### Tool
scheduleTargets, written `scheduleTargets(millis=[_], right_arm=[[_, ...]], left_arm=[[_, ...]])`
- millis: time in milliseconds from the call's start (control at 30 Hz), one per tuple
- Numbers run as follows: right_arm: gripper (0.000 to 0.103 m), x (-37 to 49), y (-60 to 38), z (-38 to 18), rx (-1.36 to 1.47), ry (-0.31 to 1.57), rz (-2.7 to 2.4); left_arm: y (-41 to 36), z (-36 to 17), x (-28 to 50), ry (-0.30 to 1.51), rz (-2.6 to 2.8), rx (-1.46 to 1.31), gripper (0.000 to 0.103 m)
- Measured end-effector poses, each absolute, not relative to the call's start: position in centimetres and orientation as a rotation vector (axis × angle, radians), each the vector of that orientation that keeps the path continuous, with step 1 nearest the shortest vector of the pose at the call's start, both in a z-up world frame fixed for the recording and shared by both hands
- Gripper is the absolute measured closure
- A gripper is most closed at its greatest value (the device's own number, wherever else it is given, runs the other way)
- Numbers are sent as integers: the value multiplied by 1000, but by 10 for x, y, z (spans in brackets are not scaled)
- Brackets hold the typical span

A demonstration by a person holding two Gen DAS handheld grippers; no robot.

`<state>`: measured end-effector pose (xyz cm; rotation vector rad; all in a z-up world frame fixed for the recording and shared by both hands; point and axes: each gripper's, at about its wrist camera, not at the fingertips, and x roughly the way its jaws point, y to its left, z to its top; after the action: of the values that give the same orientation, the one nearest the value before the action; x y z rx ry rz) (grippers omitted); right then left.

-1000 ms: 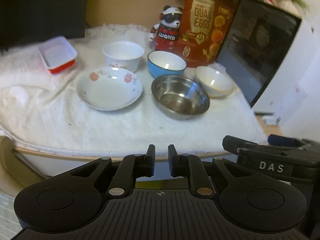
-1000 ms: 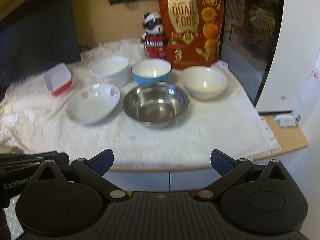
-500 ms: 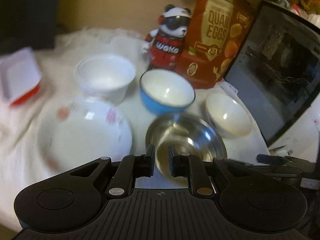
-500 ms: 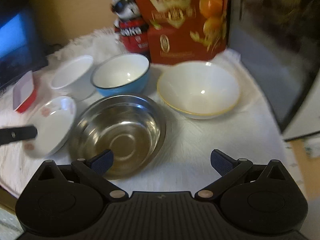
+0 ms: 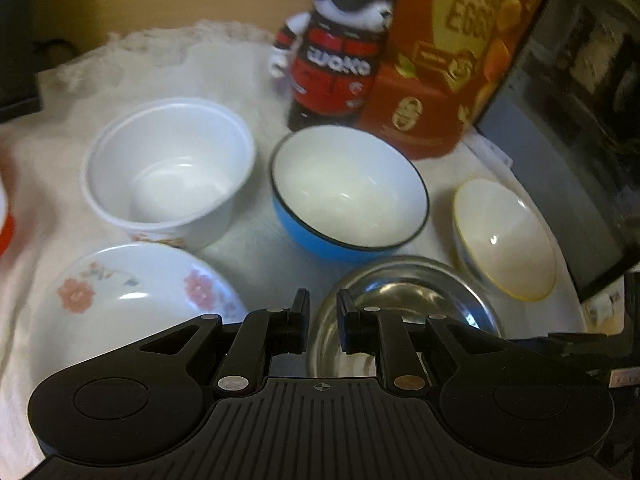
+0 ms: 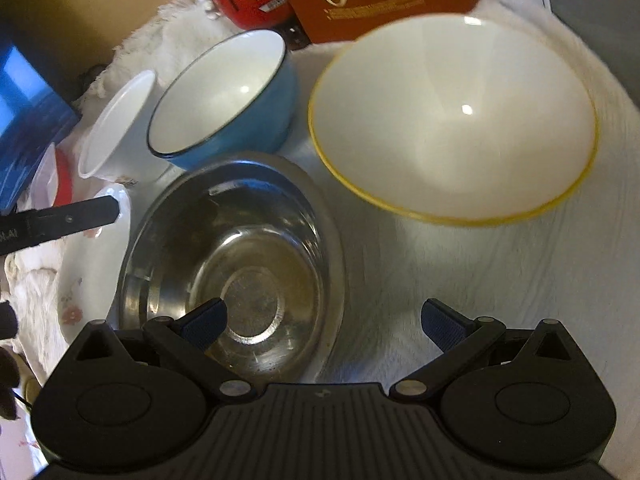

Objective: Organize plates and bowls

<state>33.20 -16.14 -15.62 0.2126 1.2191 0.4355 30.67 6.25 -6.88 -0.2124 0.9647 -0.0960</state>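
Now you have brought both grippers down close over the steel bowl, left gripper fingers nearly closed on nothing, right gripper fingers wide apart, so you can start stacking.

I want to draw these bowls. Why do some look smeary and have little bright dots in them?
Left wrist view: the white plastic cup-shaped bowl and the panda figure look smeared by motion blur. Right wrist view: the yellow-rimmed white bowl has a blurred rim, stretched by the fisheye lens, and one bright dot of reflected lamp light; the round steel bowl shows murky reflections.
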Motion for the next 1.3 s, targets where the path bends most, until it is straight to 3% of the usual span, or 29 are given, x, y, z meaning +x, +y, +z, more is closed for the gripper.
scheduleTargets(millis=[433, 633, 1033, 1200, 1300], right_arm=[[0, 321, -140, -158, 94, 1182, 348], [0, 327, -136, -156, 85, 1203, 344], [18, 297, -161, -137, 146, 1086, 296], [38, 296, -165, -139, 186, 1106, 292], [43, 296, -163, -139, 191, 1105, 296]], left_arm=[[56, -95, 309, 1068, -341, -302, 85], [62, -78, 308, 999, -345, -290, 85], [57, -80, 321, 1037, -403, -68, 85], [50, -89, 325, 1065, -412, -26, 83], [53, -80, 324, 1026, -387, -23, 84]])
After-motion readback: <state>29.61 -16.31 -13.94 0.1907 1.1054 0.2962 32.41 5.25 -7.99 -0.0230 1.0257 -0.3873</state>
